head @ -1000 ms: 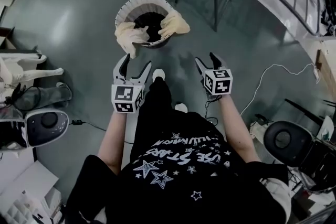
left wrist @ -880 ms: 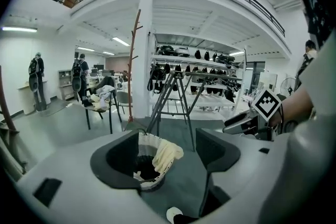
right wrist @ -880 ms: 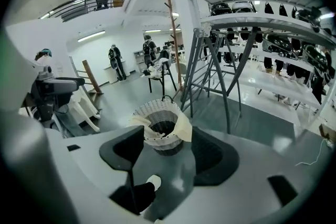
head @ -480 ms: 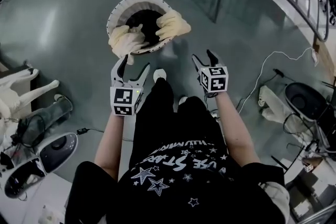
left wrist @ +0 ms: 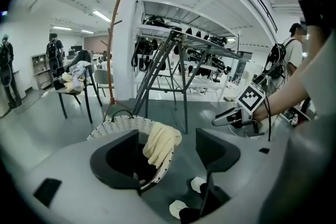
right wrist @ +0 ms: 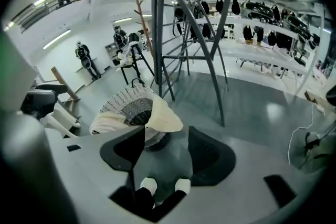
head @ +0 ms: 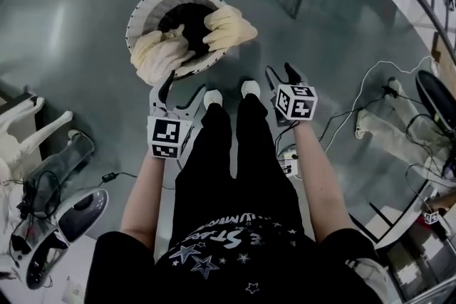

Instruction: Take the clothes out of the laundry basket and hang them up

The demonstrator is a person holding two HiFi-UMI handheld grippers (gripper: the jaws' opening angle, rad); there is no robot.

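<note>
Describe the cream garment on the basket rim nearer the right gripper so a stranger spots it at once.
On the grey floor ahead of the person's feet stands a round white woven laundry basket. Two cream garments drape over its rim, dark clothes between them. The one meant hangs toward the right gripper; the other toward the left gripper.

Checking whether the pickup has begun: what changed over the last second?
The person has stepped toward the laundry basket: it looks nearer in the head view, and both feet now stand side by side just short of it. Nothing was taken or let go. The left gripper and right gripper stay open and empty; the two cream garments still hang over the basket's rim.
</note>
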